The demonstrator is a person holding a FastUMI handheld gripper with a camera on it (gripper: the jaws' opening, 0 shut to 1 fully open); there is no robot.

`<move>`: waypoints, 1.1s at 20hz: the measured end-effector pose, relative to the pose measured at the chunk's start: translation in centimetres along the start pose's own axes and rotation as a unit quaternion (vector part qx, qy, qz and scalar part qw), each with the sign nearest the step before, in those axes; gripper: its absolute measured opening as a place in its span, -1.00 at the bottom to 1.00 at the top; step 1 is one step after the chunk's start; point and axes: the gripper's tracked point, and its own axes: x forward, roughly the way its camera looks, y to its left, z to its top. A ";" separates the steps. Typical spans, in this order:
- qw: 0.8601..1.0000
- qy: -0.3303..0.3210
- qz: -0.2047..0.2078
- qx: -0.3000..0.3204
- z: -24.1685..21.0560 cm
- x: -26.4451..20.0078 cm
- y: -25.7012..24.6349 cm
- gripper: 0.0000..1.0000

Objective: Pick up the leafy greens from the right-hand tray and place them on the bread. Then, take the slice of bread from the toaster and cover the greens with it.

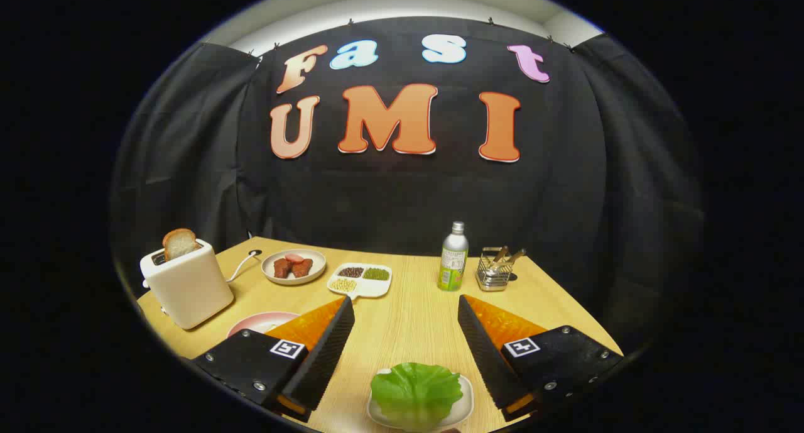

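Hovering with gripper (pixel 406 317) fingers spread wide apart over leafy greens (pixel 416 391) on a small white tray (pixel 466 405) at the table's near edge, open wood ahead, bottle (pixel 453 257) label too small to read, bread slice (pixel 180 242) upright in toaster (pixel 187 285) far left.

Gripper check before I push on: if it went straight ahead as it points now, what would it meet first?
Likely nothing near: the open gripper points over bare table, between divided dish and bottle. Depth is unclear.

fingers (pixel 406 323) spread, leafy greens (pixel 416 392) between
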 end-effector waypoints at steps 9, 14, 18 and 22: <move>0.978 0.205 0.028 -0.030 -11.8 1.4 -0.3 0.91; 0.964 0.258 0.044 -0.043 -14.5 1.4 -0.1 0.87; 0.954 0.292 0.050 -0.046 -15.8 0.9 -0.4 0.84; 0.949 0.307 0.049 -0.059 -16.7 0.9 -0.6 0.82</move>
